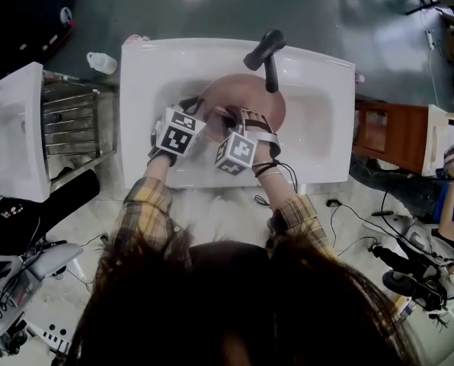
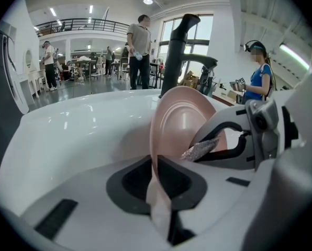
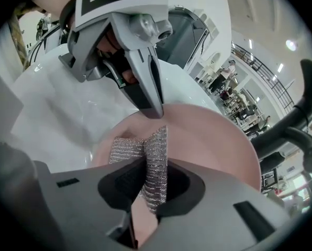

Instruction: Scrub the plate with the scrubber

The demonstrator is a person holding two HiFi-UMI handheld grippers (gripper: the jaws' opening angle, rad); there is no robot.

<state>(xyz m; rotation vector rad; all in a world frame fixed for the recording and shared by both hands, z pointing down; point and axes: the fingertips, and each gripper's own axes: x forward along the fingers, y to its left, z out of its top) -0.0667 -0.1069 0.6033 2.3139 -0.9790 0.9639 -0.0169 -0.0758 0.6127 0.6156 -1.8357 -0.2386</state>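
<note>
Over a white sink (image 1: 318, 90), our left gripper (image 2: 157, 179) has its fingers clamped on the near rim of a pink plate (image 2: 181, 124), which stands tilted on edge just beyond them. Our right gripper (image 3: 152, 179) has its fingers closed on a silvery mesh scrubber (image 3: 157, 150), whose free end appears to rest on the plate's face just ahead of the fingers. To scrub well, we judge the left clamp must hold firm so the plate cannot swivel, while the mesh presses flat and sweeps clear of the left fingers nearby. The black faucet (image 1: 266, 52) covers the plate's far edge, and we cannot tell whether soil or water is present.
</note>
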